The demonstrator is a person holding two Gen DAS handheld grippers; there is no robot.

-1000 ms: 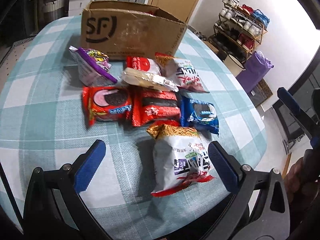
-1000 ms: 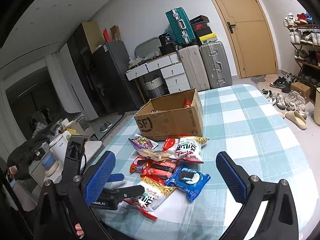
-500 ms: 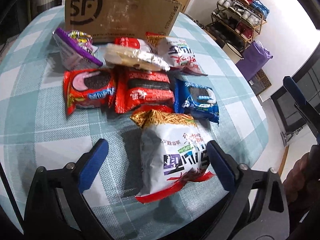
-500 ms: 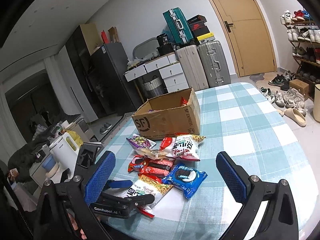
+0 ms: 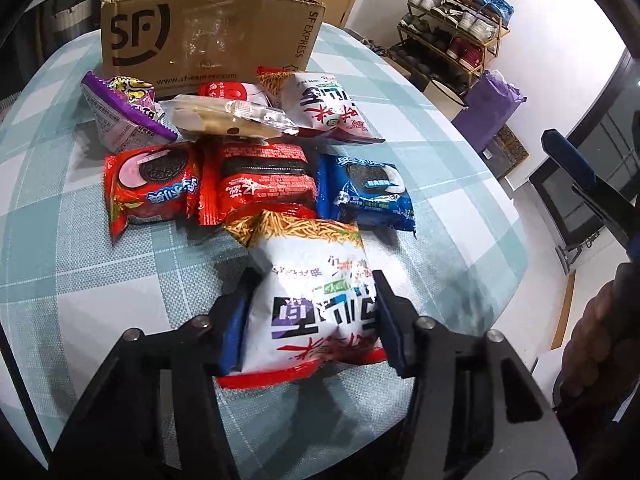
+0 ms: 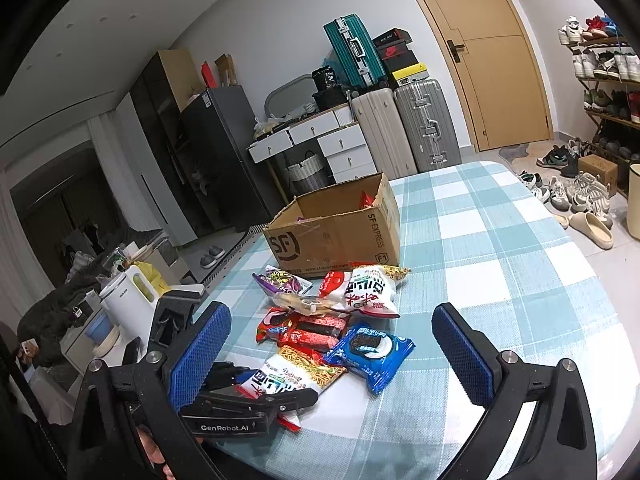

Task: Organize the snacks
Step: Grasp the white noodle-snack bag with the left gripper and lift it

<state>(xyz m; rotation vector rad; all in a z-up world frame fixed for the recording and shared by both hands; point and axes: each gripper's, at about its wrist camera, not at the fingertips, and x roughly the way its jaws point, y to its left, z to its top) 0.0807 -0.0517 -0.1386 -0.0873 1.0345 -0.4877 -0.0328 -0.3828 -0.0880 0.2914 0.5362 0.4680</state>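
My left gripper (image 5: 310, 322) just clamped white noodle-snack bag (image 5: 308, 280), glossy, puffed, nearest me from cardboard box (image 5: 208, 36); right gripper (image 6: 328, 354) spread, empty.

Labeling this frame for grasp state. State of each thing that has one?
left tongs: just closed, shut on near noodle-snack bag
near noodle-snack bag: gripped at both sides, lying on the table
right tongs: open, holding nothing
cardboard box: open at the top, upright, something red inside
blue cookie pack: sealed, flat on the table
door: closed
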